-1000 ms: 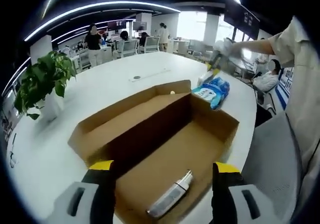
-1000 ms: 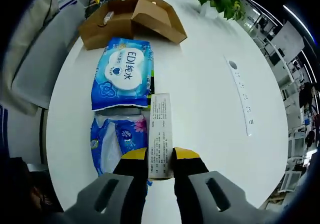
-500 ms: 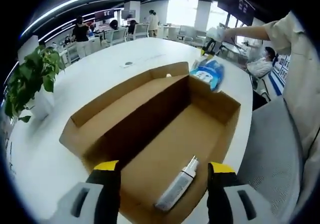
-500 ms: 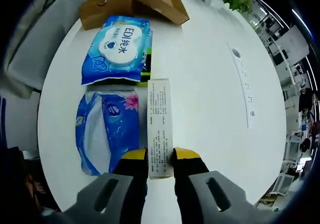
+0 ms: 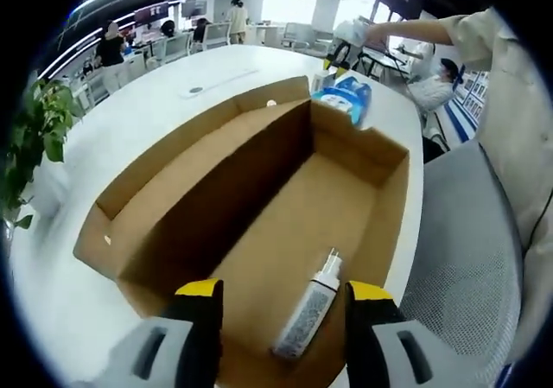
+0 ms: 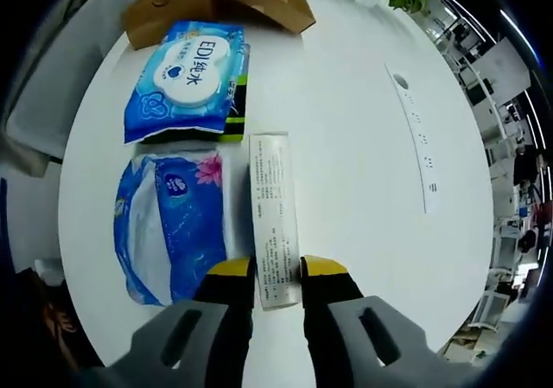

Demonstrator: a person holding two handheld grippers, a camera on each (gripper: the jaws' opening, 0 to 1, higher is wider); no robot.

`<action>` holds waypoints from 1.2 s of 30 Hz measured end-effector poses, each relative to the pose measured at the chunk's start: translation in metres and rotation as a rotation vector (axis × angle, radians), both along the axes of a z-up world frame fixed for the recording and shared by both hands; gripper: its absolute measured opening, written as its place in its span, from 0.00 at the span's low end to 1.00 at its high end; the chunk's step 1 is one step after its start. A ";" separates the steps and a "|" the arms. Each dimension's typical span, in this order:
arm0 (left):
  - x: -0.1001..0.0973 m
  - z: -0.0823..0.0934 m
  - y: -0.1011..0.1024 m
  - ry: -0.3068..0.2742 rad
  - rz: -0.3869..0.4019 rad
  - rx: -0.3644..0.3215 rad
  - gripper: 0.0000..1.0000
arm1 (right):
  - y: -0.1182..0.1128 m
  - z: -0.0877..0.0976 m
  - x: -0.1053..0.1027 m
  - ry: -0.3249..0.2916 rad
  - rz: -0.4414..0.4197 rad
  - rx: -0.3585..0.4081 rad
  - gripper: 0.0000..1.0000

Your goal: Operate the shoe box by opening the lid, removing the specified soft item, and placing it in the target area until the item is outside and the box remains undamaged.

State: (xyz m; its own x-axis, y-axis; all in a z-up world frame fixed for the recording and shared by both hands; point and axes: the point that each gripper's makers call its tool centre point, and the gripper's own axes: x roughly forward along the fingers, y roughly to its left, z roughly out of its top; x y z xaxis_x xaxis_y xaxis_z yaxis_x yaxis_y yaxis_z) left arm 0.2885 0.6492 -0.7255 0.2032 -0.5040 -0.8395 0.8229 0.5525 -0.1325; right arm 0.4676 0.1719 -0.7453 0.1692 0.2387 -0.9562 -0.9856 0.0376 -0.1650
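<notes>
A: The jaws of the right gripper (image 6: 276, 276) are clenched on the near end of the long white carton (image 6: 275, 219), which lies flat on the white bench (image 6: 363, 146). The jaws of the left gripper (image 5: 276, 314) stand released above the open shoe box (image 5: 259, 198).

B: And what changed in the last moment?

A: The left gripper has come lower and closer, so the box floor is larger in its view. The small spray bottle (image 5: 309, 312) lies there, near the front wall, just between the two jaws but not touched. On the right side the carton looks lower toward the bench than a second ago.

B: So where are the soft items?

A: Both are outside the box. The wet-wipes pack (image 6: 186, 81) lies beyond the blue tissue pack (image 6: 171, 224), and the tissue pack is just beside the carton. I think the right gripper is about to let the carton go, and the bottle is the next thing to take. The lid is open and the cardboard looks undamaged.
</notes>
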 end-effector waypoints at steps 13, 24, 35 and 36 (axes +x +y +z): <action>-0.008 -0.020 0.000 0.074 -0.215 0.125 0.45 | 0.009 0.017 0.007 -0.077 -0.070 0.043 0.32; -0.018 -0.032 -0.001 0.153 -0.433 0.207 0.41 | 0.007 0.043 0.009 -0.133 -0.211 0.121 0.41; -0.029 -0.053 0.004 0.214 -0.574 0.287 0.33 | 0.002 0.069 -0.003 -0.174 -0.365 0.217 0.44; -0.029 -0.055 0.003 0.215 -0.582 0.288 0.32 | 0.000 0.071 -0.005 -0.175 -0.391 0.227 0.44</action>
State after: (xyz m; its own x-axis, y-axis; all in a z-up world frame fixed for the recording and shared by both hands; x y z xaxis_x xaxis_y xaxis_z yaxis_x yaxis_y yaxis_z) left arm 0.2592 0.6523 -0.7805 -0.2193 -0.2308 -0.9480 0.9685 0.0662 -0.2401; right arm 0.4625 0.1722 -0.6746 0.4417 0.3243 -0.8365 -0.8484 0.4541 -0.2719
